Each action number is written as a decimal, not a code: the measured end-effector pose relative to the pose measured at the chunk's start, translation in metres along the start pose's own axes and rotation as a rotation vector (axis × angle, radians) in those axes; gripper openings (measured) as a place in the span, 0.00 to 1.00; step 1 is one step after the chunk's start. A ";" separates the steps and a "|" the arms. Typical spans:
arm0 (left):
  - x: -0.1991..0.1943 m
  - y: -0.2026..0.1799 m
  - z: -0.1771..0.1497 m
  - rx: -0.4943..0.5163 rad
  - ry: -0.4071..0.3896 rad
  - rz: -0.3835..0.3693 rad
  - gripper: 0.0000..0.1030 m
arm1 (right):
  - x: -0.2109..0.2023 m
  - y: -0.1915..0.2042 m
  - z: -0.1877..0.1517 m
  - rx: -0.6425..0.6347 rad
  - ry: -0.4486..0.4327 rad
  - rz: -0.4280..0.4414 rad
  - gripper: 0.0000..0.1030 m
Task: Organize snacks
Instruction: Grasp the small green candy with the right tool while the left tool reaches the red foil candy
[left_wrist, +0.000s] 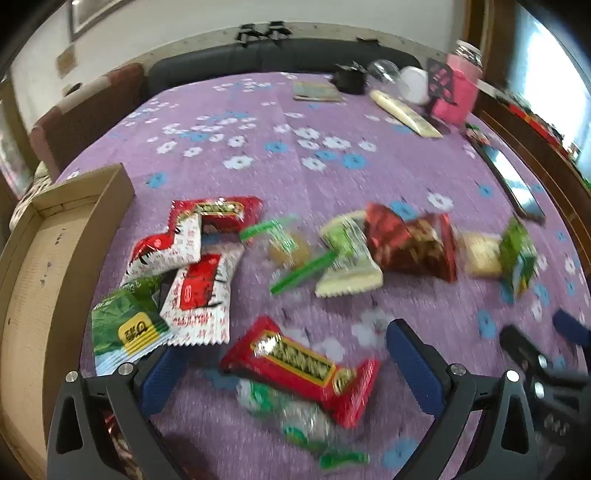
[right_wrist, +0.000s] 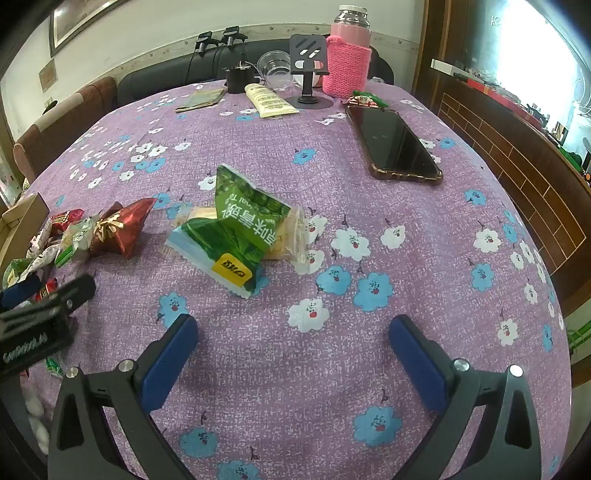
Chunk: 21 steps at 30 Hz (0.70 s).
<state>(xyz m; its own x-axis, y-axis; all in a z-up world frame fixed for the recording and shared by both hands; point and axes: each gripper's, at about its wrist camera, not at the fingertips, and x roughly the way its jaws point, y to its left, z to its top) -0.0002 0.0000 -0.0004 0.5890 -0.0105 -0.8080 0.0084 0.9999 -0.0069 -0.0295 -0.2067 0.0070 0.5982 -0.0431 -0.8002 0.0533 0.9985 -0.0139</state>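
Note:
Several snack packets lie on the purple flowered tablecloth (left_wrist: 295, 155). In the left wrist view my left gripper (left_wrist: 288, 350) is open over a red bar packet (left_wrist: 299, 365), with a clear green-printed packet (left_wrist: 291, 417) just below it. Red-and-white packets (left_wrist: 195, 291), a green packet (left_wrist: 125, 325) and dark red packets (left_wrist: 410, 243) lie around. A shallow cardboard box (left_wrist: 55, 266) sits at the left. In the right wrist view my right gripper (right_wrist: 291, 332) is open and empty, short of two green packets (right_wrist: 236, 225) lying on a clear-wrapped biscuit.
A black phone (right_wrist: 395, 144) lies at the right of the table. At the far edge stand a pink-sleeved flask (right_wrist: 347, 55), a phone stand (right_wrist: 308, 70), a cream tube (right_wrist: 269, 99) and a clear cup (right_wrist: 275, 66). A sofa and chairs surround the table.

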 end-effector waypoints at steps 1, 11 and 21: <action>0.000 0.000 -0.001 0.008 0.003 -0.007 1.00 | 0.000 0.000 0.000 0.000 0.000 0.000 1.00; -0.024 -0.013 -0.016 0.107 0.093 -0.078 1.00 | 0.000 0.001 0.001 0.009 0.061 0.003 1.00; -0.110 0.008 -0.015 0.059 -0.133 -0.247 0.82 | -0.002 -0.001 0.000 0.001 0.056 0.006 1.00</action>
<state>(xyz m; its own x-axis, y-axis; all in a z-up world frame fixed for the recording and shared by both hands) -0.0773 0.0090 0.0791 0.6641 -0.2584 -0.7015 0.2099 0.9651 -0.1568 -0.0309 -0.2072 0.0082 0.5532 -0.0355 -0.8323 0.0511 0.9987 -0.0086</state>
